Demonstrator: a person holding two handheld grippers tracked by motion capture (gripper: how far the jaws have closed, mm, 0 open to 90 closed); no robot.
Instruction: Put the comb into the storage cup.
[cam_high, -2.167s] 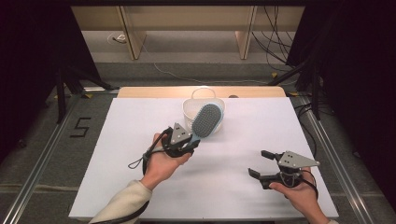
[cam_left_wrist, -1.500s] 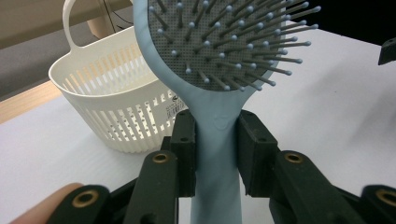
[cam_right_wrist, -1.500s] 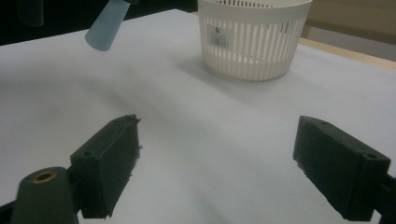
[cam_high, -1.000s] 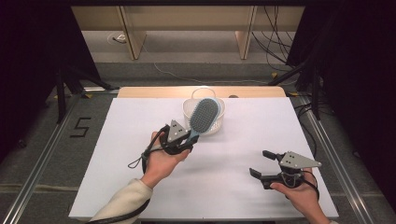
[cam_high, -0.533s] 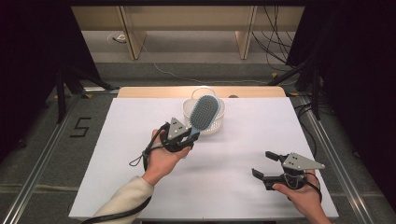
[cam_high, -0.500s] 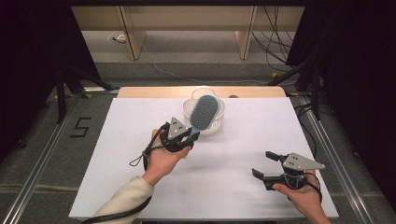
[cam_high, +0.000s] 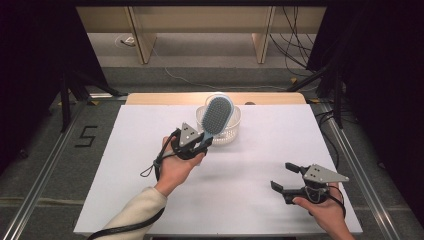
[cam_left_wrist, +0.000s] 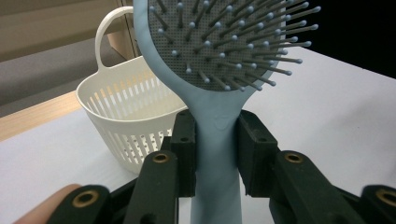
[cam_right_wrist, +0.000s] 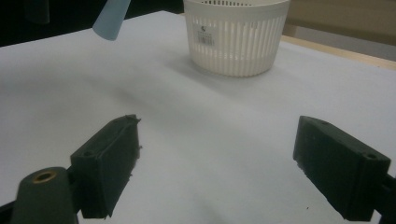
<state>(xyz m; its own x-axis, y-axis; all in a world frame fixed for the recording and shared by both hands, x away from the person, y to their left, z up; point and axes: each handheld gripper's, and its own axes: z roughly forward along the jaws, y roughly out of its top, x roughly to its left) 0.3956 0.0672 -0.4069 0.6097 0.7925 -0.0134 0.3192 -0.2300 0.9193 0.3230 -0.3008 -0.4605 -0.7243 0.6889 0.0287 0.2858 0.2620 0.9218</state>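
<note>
A light blue hairbrush (cam_high: 217, 114) with a grey bristle pad is held by its handle in my left gripper (cam_high: 198, 146), which is shut on it. The brush head (cam_left_wrist: 224, 39) rises over the near side of a white slotted basket (cam_high: 229, 131) at the back middle of the white table. In the left gripper view both pads clamp the brush handle (cam_left_wrist: 215, 154), and the basket (cam_left_wrist: 128, 116) stands just behind to the left. My right gripper (cam_high: 286, 176) hovers low at the front right, open, with nothing between its fingers (cam_right_wrist: 109, 163). The basket (cam_right_wrist: 236, 35) shows ahead of it.
The white table top (cam_high: 125, 165) ends in a wooden strip (cam_high: 165, 98) behind the basket. Metal rails (cam_high: 45, 175) run along both sides on the grey floor. The tip of the brush handle (cam_right_wrist: 111, 18) shows at upper left in the right gripper view.
The left gripper has swung the brush from leaning right to pointing more upright, and moved it slightly right toward the basket. The right gripper has drifted a little toward the front.
</note>
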